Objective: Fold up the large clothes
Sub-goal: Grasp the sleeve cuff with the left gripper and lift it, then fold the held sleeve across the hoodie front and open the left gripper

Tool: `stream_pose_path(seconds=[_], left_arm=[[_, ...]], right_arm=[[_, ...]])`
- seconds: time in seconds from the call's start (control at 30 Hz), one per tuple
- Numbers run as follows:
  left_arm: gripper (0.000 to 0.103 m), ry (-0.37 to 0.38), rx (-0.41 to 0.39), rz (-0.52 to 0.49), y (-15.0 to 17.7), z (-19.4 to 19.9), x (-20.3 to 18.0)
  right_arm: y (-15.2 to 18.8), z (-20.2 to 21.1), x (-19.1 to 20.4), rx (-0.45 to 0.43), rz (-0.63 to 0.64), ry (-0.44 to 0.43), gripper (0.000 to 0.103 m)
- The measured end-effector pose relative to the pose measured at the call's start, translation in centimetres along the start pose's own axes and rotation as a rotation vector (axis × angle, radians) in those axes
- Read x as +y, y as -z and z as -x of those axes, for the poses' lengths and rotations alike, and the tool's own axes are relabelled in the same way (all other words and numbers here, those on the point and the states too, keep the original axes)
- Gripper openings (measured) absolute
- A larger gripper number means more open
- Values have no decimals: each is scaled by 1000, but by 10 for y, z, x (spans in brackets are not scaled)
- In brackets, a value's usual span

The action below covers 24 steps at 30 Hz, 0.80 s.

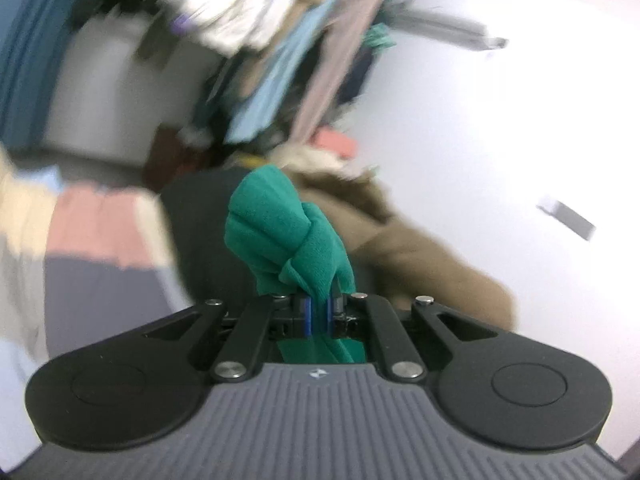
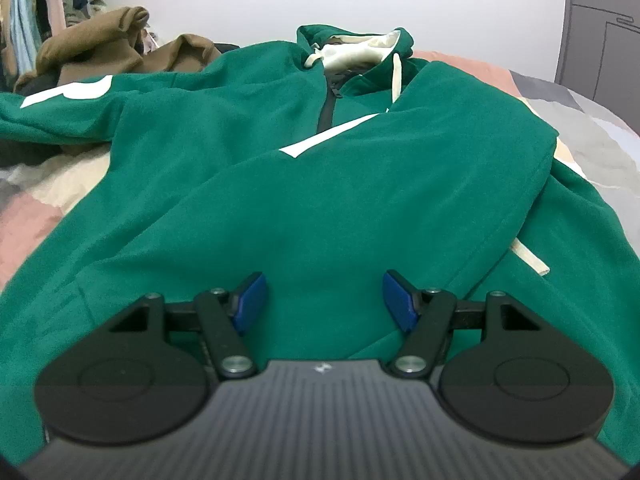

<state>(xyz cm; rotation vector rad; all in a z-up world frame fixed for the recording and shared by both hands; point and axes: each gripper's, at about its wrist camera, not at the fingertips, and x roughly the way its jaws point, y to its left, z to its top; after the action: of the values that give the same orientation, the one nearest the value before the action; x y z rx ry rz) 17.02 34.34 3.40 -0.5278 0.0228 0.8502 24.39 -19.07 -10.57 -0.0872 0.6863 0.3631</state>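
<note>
One green hoodie (image 2: 320, 184) lies spread on the bed (image 2: 592, 128); its white lettering is unreadable. Your left gripper (image 1: 319, 316) pinches a bunched fold of it. Your right gripper (image 2: 323, 300) hovers over the hem, fingers apart. One brown garment (image 2: 104, 44) behind.

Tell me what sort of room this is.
Probably a bedroom: a green hoodie lies spread on a patchwork bedspread, with hanging clothes by a white wall.
</note>
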Motion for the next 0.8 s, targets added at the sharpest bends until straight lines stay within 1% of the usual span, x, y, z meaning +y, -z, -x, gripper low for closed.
stream_pose_path(seconds=[0.1,0.2,0.27,0.3,0.37,0.43,0.5,0.57,0.63,0.7,0.77,0.8], left_arm=[[7,83,-36,-95,-16,25,-46],[7,198,-76,-229,-21,60,-105],[7,271,-102,-330,-14,89,-142],[7,318,-113,-381,-8,104,-162],[8,401,-120,-451,3,130,-199],[8,487,-114,-495,17,158,-234],[7,581,-96,-536,38,183,-264],[8,675,-65,-569,63,206,-286],[8,774,-2,-584,94,225,-298],[8,855,74,-616,135,243,-305],[8,907,158,-627,170,251,-307],[8,931,226,-636,192,252,-308]], right_arm=[[-2,4,-5,-2,-18,-11,66],[-1,8,-10,-21,-11,-4,66],[1,9,-11,-24,4,3,66],[1,10,-13,-28,-4,-4,66],[-1,15,-20,-35,-49,-25,66],[-3,22,-27,-47,-95,-44,67],[-4,28,-34,-59,-137,-49,67],[-4,32,-43,-64,-181,-40,67],[-3,37,-52,-77,-223,-18,67],[-3,42,-64,-96,-277,8,67],[-1,48,-76,-112,-329,37,67],[0,50,-82,-120,-351,53,67]])
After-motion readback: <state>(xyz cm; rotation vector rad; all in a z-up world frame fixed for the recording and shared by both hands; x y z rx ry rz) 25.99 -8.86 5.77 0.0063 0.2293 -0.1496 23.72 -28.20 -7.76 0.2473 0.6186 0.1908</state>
